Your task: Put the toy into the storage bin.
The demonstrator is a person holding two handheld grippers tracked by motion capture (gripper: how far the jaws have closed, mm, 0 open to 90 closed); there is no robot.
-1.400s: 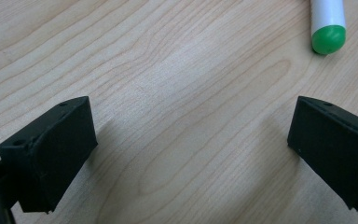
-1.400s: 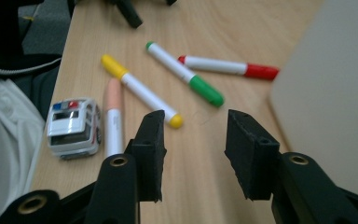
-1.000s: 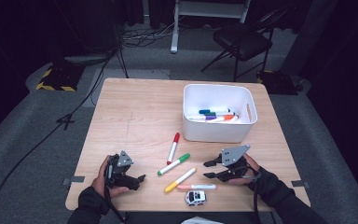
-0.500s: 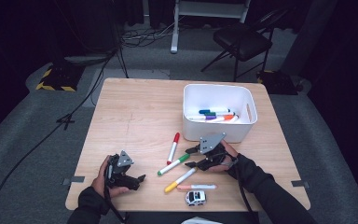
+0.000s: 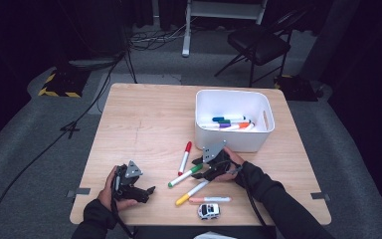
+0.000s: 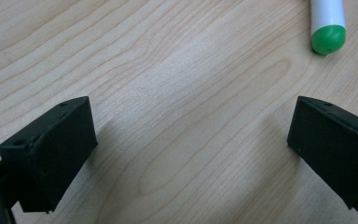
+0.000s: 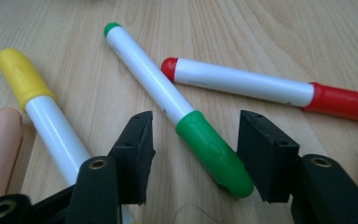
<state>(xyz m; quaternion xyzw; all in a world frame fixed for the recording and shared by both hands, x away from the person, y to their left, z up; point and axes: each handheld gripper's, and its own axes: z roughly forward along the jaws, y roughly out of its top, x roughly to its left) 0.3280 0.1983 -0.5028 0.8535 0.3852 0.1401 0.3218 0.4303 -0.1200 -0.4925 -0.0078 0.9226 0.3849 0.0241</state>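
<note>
With one white bin (image 5: pixel 256 141) behind; four markers (image 5: pixel 185 175), one toy car (image 5: pixel 209 210).

The right gripper (image 7: pixel 193 154) moves in from the counter's right side toward the loose markers. Its jaws have just been opening, and the green marker (image 7: pixel 177 109) now lies between them, cap untouched by either.

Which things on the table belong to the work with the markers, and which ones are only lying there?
Part of the work:
green marker, between the right gripper's jaws, not yet pinched
red marker
yellow marker
peach marker
white bin with markers inside

Only lying there:
toy car
left gripper, open, idle
</note>
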